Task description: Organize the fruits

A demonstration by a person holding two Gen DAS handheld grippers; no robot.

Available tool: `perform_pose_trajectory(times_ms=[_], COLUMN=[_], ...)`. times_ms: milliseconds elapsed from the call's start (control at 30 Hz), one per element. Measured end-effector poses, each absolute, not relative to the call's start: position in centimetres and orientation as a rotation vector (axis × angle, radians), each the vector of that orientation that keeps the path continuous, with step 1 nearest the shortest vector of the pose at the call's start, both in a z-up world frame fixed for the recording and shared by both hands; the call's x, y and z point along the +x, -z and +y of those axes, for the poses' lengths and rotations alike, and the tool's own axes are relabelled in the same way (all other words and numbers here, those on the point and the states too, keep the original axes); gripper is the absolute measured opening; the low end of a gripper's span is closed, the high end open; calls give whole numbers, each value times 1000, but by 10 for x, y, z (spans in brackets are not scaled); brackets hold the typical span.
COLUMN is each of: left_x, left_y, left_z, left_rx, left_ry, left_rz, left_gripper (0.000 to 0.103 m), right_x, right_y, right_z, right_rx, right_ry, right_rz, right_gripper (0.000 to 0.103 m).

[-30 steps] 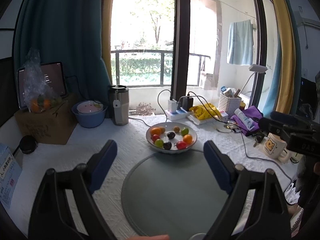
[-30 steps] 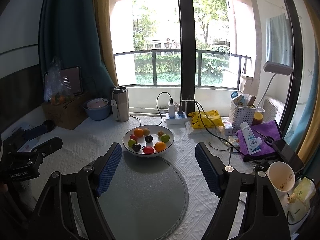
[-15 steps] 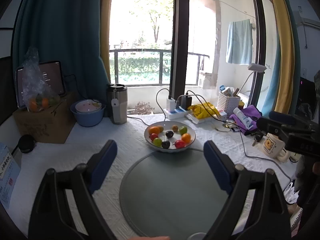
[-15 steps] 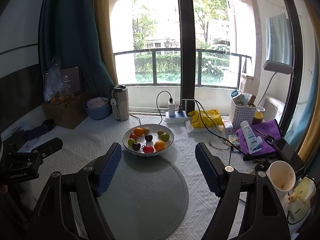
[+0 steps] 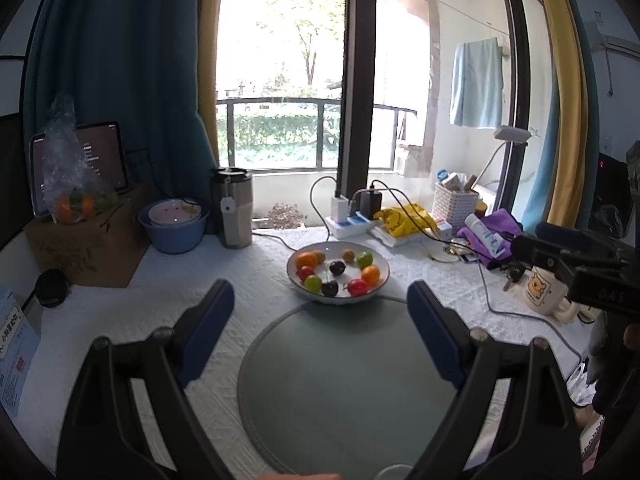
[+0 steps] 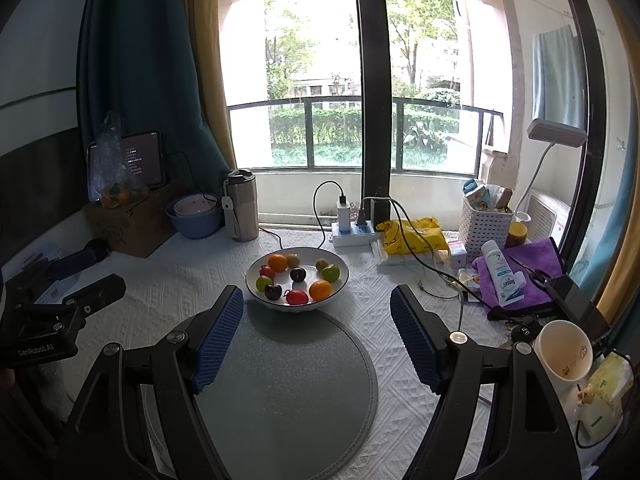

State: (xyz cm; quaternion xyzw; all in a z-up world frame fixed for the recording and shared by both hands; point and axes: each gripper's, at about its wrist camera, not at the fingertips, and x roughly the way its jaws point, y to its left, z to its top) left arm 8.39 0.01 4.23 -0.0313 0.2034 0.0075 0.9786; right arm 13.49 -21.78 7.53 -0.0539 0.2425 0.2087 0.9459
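A white bowl sits on the white tablecloth at the far edge of a round grey mat. Several small fruits lie in it: oranges, a green one, a red one and dark plums. My left gripper hovers open over the mat, short of the bowl, nothing between its blue pads. My right gripper is likewise open and empty, just in front of the bowl.
Behind the bowl stand a steel tumbler, a blue basin, a cardboard box with a bag of fruit, a power strip with cables, a yellow bag and a white basket. A mug and purple cloth crowd the right.
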Motion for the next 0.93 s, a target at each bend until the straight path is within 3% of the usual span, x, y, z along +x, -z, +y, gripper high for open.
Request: perform_pose_trajectory(times_ms=[933], left_x=[86], left_y=[-41], left_z=[0], left_rx=[-61], left_ry=[-10], left_rz=[413], left_gripper=[89], right_x=[136], right_y=[-71], right_z=[-219], right_rx=[-106], right_ry=[-425], right_rz=[504], right_gripper=[79])
